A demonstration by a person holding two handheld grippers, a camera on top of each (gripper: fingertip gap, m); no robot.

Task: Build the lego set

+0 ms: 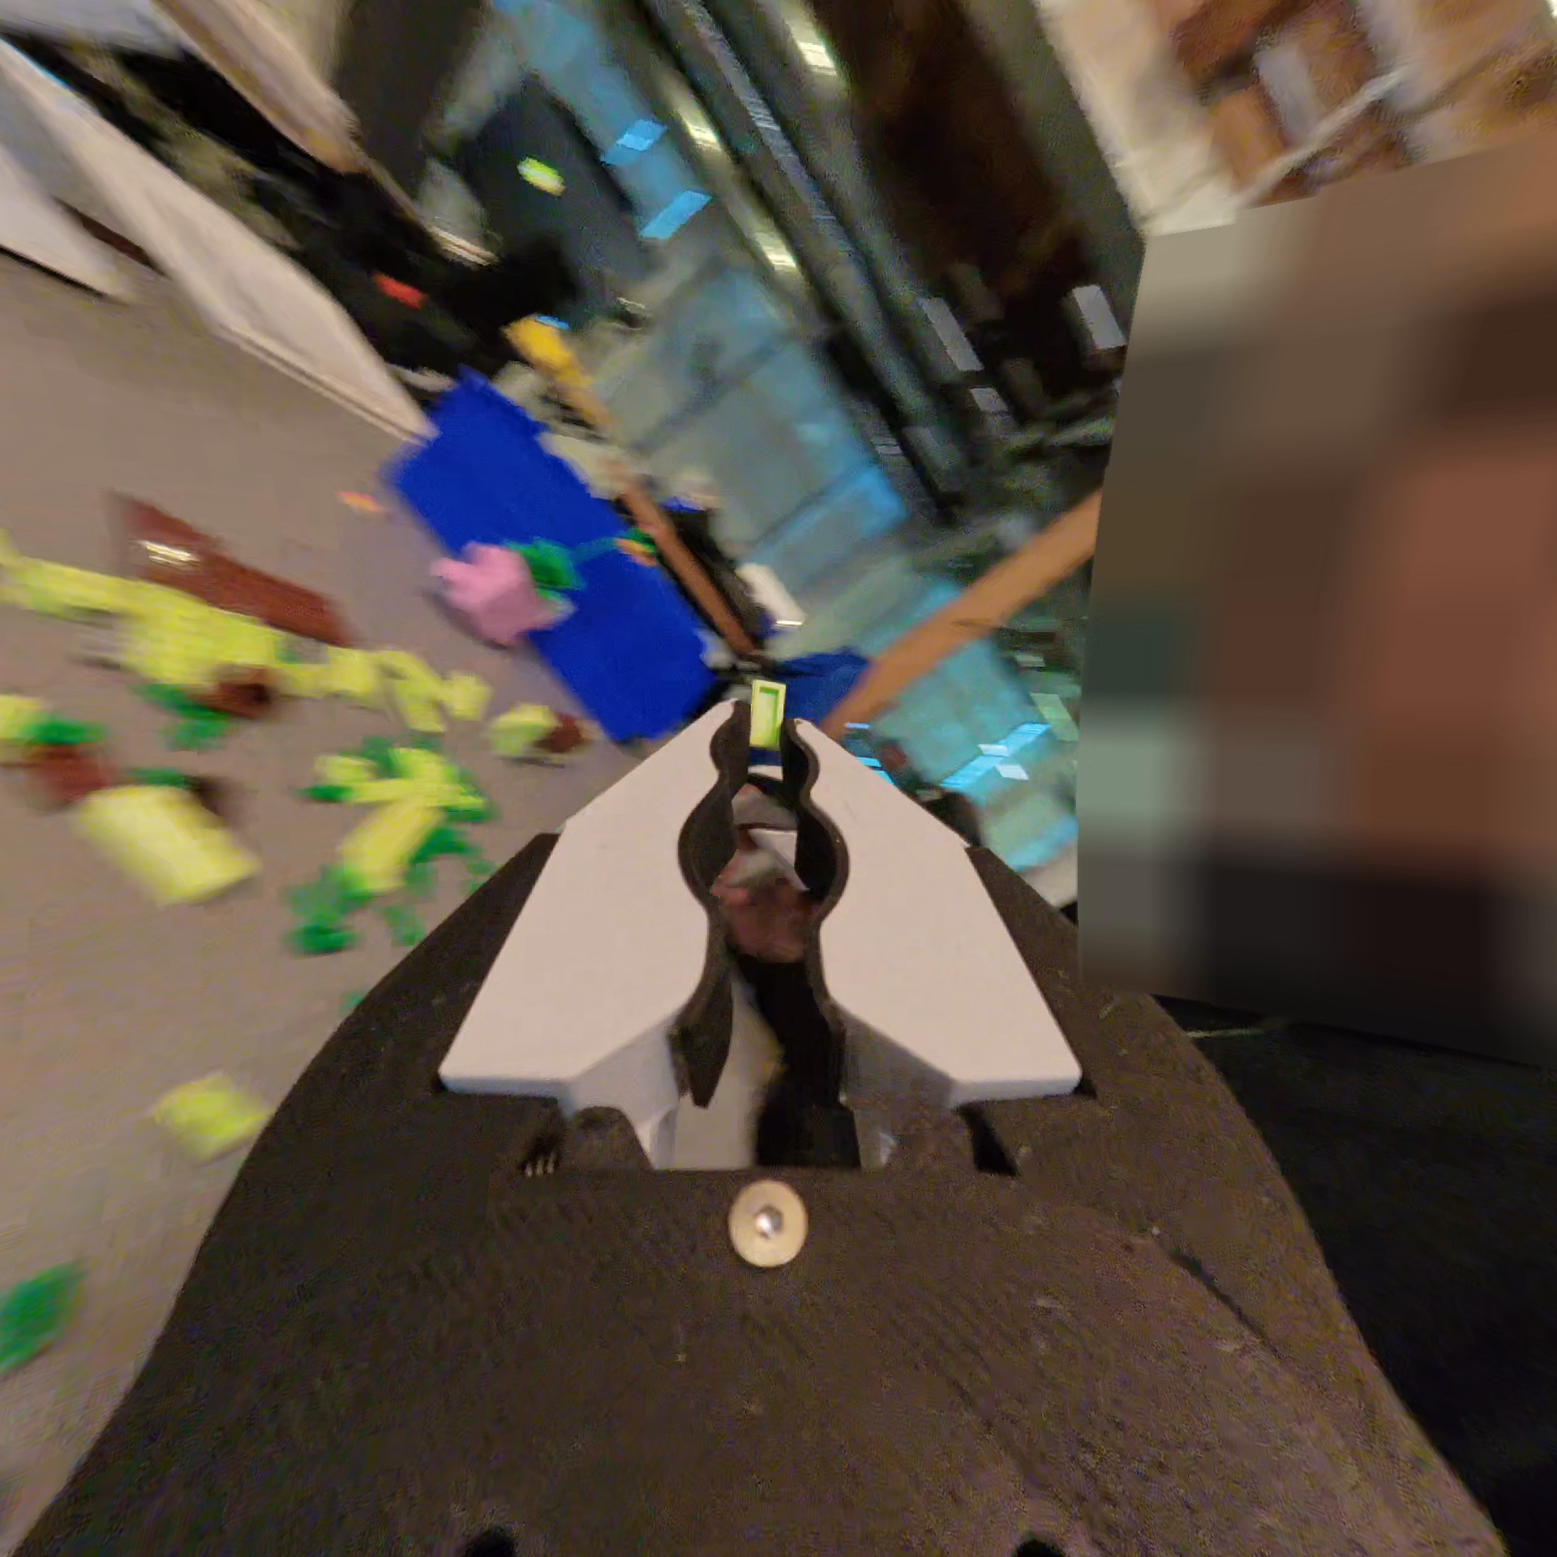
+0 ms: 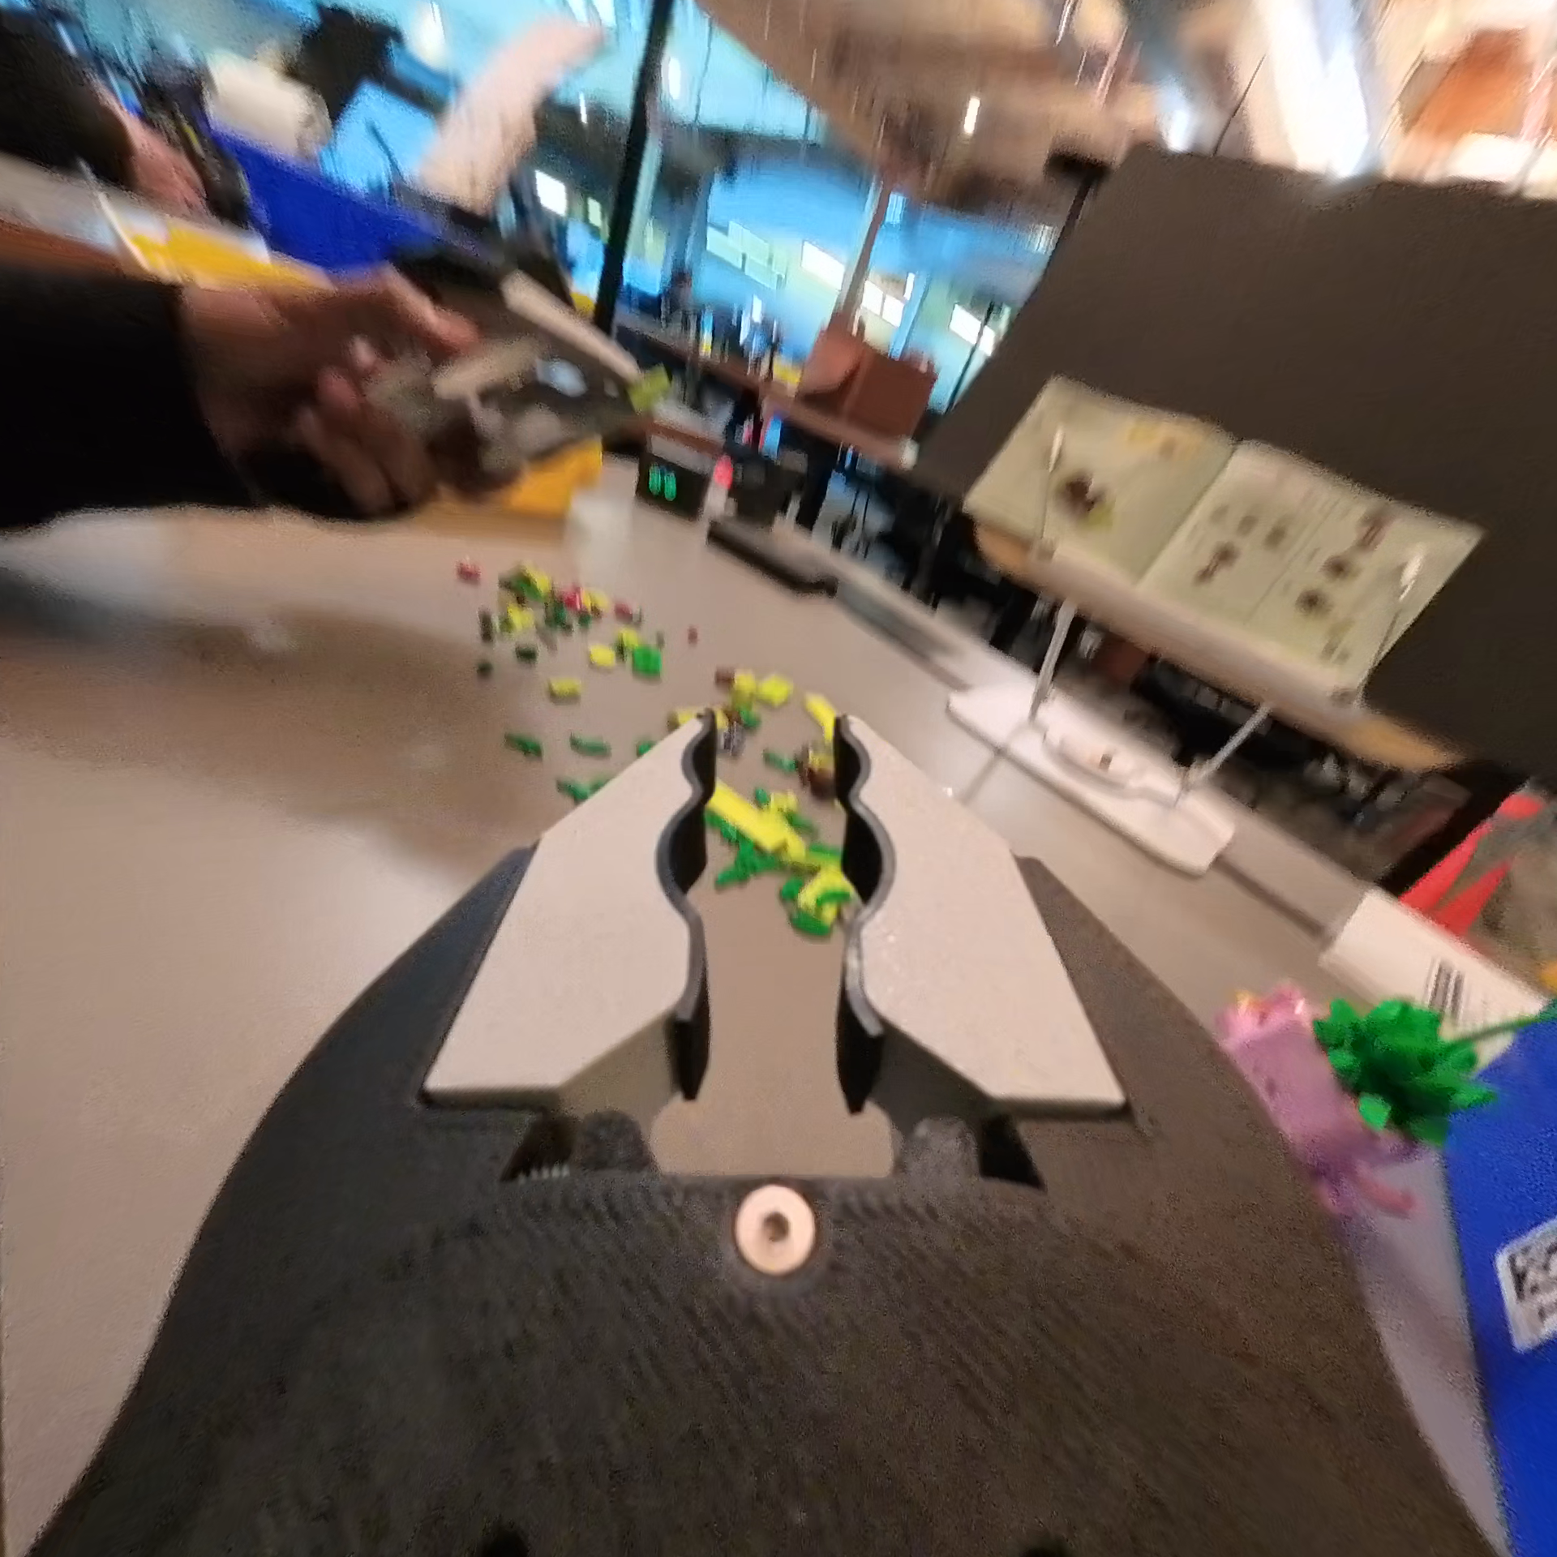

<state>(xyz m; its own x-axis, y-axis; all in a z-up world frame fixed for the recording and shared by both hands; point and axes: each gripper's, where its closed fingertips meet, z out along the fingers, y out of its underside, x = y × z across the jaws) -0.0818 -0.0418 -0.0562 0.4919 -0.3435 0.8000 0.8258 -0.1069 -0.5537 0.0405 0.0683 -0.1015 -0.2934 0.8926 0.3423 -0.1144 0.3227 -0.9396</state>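
Observation:
My left gripper (image 1: 765, 731) is shut on a small lime green Lego piece (image 1: 767, 713), held up in the air above the table. It also shows far off in the right wrist view (image 2: 623, 383), held by a hand, with the lime piece (image 2: 647, 389) at its tip. My right gripper (image 2: 775, 733) is open and empty, low over the grey table (image 2: 211, 800). Loose lime, green and brown Lego pieces (image 2: 758, 834) lie scattered under and beyond it. A pink and green flower build (image 2: 1314, 1087) stands by a blue box (image 2: 1508, 1179) at the right.
An open instruction booklet (image 2: 1222, 522) rests on a white stand (image 2: 1087, 775) at the back right. In the left wrist view the blue box (image 1: 548, 548), pink build (image 1: 497, 590) and brown pieces (image 1: 227, 573) lie on the table. Both views are motion-blurred. The tips of one gripper are about 20 cm away from the tips of the other.

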